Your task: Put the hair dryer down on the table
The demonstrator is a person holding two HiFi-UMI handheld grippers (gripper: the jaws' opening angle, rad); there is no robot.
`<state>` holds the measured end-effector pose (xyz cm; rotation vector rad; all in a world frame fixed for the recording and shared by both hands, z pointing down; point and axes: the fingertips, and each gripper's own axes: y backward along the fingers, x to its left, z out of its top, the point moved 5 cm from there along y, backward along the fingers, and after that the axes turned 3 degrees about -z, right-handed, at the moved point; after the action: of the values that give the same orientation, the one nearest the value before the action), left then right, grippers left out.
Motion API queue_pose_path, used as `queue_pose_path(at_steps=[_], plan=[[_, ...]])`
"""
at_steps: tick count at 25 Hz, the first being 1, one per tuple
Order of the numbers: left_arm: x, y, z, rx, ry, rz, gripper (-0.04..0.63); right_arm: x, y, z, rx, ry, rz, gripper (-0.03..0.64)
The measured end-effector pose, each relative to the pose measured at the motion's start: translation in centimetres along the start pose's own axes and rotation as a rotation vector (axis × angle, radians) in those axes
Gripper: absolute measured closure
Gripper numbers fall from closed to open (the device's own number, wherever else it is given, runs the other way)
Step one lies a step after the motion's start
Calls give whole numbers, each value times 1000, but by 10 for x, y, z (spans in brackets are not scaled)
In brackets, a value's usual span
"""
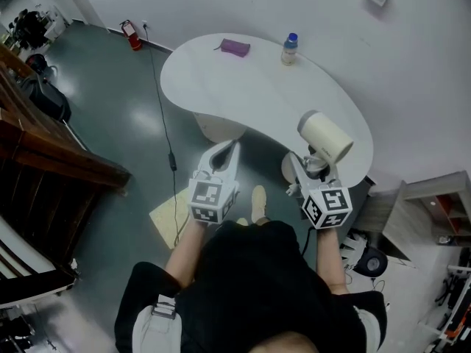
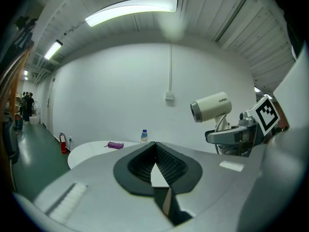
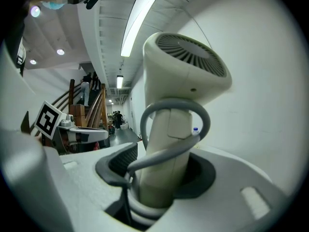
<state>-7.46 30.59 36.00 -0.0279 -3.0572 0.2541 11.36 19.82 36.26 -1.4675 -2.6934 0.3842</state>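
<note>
Right gripper (image 1: 313, 166) clamps a cream hair dryer (image 1: 325, 136) upright by its handle, near the white table (image 1: 235, 87); left gripper (image 1: 229, 148) has its jaws together, empty

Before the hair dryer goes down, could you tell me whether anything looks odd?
On the hair dryer, the grey cord is looped round the handle and runs inside the right tongs with it, so it could snag on release. Nothing else stands out.

White kidney-shaped table (image 1: 243, 98): two things far, two grippers near.
Purple fabric pouch (image 1: 235, 47) at the far edge, blue-capped plastic bottle (image 1: 290, 49) right of it; cream plastic hair dryer (image 1: 324, 137) in the right gripper (image 1: 315, 166) over the near right end, left gripper (image 1: 231, 150) to its left.
</note>
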Motion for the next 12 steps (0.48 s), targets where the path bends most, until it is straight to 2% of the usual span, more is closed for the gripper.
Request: queue_pose_path(at_steps=[12], plan=[[32, -75, 15, 13, 11, 81, 589, -46, -88, 15, 26, 8, 102, 388]])
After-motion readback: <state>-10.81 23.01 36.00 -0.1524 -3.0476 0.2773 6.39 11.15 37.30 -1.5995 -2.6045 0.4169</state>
